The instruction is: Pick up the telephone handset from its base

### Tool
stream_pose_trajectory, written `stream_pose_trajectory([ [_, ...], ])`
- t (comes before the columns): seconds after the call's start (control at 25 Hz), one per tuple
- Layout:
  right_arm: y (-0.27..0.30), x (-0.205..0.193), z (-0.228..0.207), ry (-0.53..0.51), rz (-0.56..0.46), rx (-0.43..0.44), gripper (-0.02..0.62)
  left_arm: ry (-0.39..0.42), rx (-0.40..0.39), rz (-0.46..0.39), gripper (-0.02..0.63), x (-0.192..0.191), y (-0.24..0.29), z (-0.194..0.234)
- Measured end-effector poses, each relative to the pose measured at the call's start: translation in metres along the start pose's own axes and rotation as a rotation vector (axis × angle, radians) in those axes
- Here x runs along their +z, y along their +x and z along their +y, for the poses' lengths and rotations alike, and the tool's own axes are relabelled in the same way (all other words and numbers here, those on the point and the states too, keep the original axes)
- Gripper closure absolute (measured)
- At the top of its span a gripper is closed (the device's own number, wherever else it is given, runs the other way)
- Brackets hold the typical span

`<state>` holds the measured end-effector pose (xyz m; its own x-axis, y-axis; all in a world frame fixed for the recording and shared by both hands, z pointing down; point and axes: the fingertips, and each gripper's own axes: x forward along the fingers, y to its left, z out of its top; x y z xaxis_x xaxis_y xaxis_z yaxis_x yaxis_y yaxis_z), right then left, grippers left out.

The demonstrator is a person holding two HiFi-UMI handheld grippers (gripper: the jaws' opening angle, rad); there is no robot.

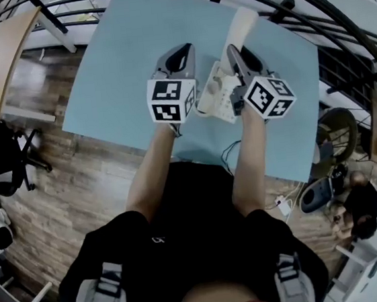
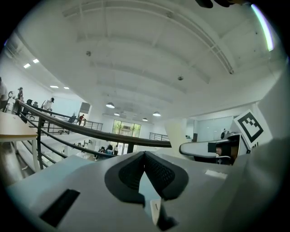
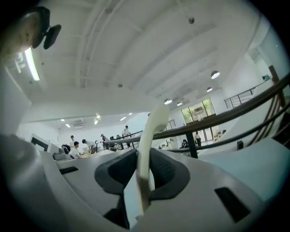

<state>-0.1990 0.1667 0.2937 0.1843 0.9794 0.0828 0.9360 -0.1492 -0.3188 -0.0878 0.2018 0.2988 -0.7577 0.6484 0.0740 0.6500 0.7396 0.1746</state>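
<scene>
Spreading under both hands, the pale blue worktop (image 1: 109, 75) carries the phone base (image 1: 217, 97). The right tool (image 1: 237, 55) clamps the cream handset (image 1: 242, 25), held off the base. The left tool (image 1: 180, 57) is closed and empty.

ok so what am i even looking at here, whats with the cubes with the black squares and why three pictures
There is no robot here. A person holds a hand tool with a two-fingered claw in each hand, and the patterned cubes are part of those tools. The head view comes from a camera on the person's head, looking down at a pale blue table with a cream telephone base on it. The two gripper views come from cameras riding on the tools, each looking along its own claw. The right claw is shut on the cream handset, held up off the base. The left claw is shut with nothing in it.
</scene>
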Motion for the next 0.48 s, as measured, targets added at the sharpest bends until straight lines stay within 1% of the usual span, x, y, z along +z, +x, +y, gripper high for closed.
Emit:
stream_pose_trajectory([
  [0.12, -0.008, 0.035, 0.006, -0.043, -0.117, 0.019, 0.512, 0.018, -0.015, -0.040, 0.606, 0.021, 0.004, -0.007],
  [0.2, -0.014, 0.045, 0.005, -0.067, -0.153, 0.009, 0.512, 0.025, -0.025, -0.053, 0.606, 0.028, 0.007, -0.013],
  [0.28, -0.017, 0.046, 0.000, -0.082, -0.159, -0.008, 0.512, 0.031, -0.035, -0.055, 0.606, 0.030, 0.010, -0.017],
  [0.48, -0.020, 0.037, -0.011, -0.097, -0.123, -0.029, 0.512, 0.027, -0.045, -0.049, 0.606, 0.027, 0.017, -0.020],
])
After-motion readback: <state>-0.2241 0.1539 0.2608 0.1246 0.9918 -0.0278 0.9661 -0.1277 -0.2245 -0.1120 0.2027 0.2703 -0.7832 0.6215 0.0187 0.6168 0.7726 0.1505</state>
